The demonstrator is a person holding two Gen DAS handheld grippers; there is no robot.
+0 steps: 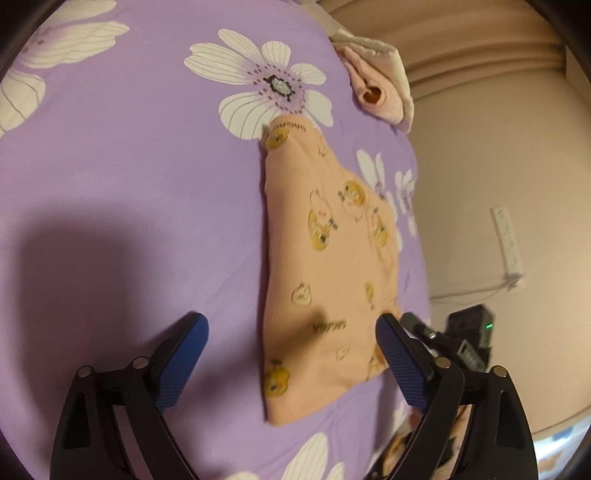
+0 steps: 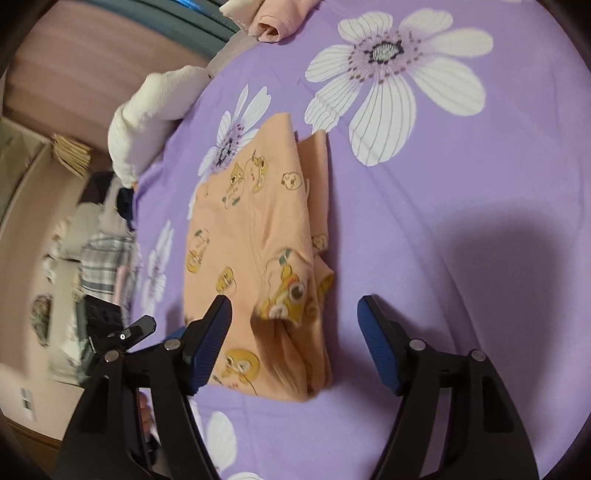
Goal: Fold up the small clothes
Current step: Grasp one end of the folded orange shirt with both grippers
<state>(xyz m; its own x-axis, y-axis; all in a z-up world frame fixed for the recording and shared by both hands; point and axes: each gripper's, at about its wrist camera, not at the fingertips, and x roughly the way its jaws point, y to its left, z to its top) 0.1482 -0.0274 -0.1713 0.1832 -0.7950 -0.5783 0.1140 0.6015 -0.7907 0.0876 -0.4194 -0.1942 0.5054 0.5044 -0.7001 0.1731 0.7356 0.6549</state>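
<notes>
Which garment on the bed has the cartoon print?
The orange garment, lying folded between both open grippers. The pink one at the far edge is plain and rolled.

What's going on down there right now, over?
Left tool open, right tool open, both empty. Peach garment folded on the bedsheet. Nothing in the way.
</notes>
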